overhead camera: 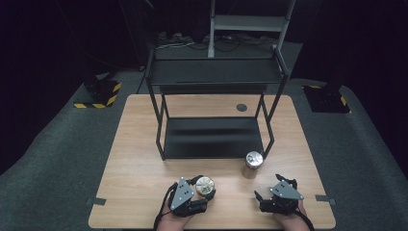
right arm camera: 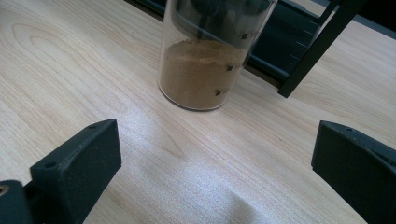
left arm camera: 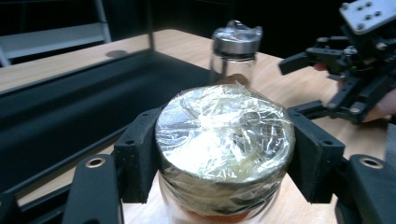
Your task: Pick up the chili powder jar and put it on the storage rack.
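Note:
A clear jar (overhead camera: 205,186) with a cling-film-covered lid (left arm camera: 224,135) stands near the table's front edge. My left gripper (overhead camera: 202,190) (left arm camera: 224,154) is shut on it, one jaw pressed against each side of the lid. A second jar (overhead camera: 253,160) (left arm camera: 235,49) holds brown powder (right arm camera: 201,74) and stands upright by the rack's front right leg. Behind that jar, near the front right of the table, my right gripper (overhead camera: 269,187) (right arm camera: 215,163) is open, with bare wood between its jaws. It also shows at the right of the left gripper view as the right gripper (left arm camera: 322,84).
A black two-shelf metal rack (overhead camera: 211,137) stands on the middle of the wooden table (overhead camera: 139,163), its lower shelf (left arm camera: 56,107) just beyond both jars. One rack leg (right arm camera: 322,42) rises to the right of the powder jar. A round grommet (overhead camera: 241,107) sits behind the rack.

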